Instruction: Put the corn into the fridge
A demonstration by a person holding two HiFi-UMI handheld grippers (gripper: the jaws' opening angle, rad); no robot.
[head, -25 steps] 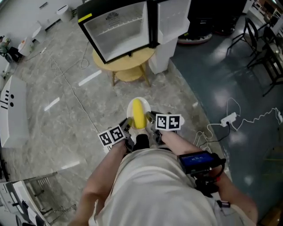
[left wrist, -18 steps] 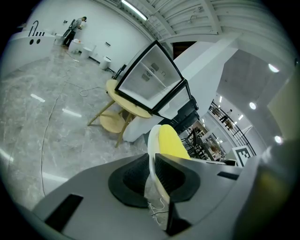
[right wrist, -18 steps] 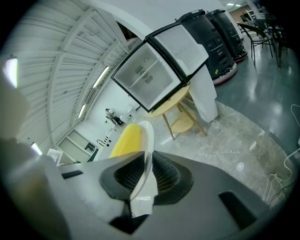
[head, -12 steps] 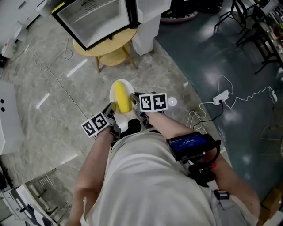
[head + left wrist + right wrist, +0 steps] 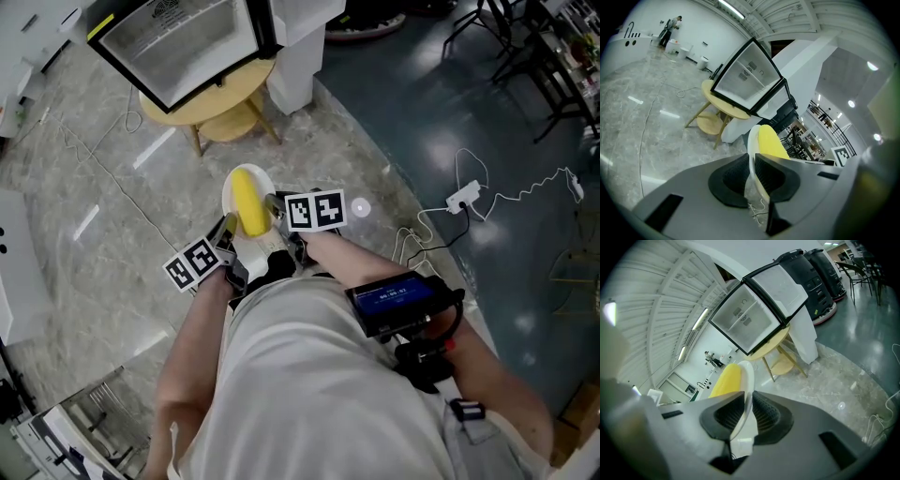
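Left gripper (image 5: pixel 228 229) and right gripper (image 5: pixel 275 209), each clamped on the plate (image 5: pixel 229 192) rim, should carry it level toward the fridge (image 5: pixel 178 42) at eleven o'clock so the corn (image 5: pixel 247 202) cannot roll.

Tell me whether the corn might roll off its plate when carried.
Probably if tilted: the corn is rounded and lies loose on the shallow white plate. The plate looks stiff, pinched at its rim by the left hand-held gripper and right hand-held gripper, so level carrying should hold.
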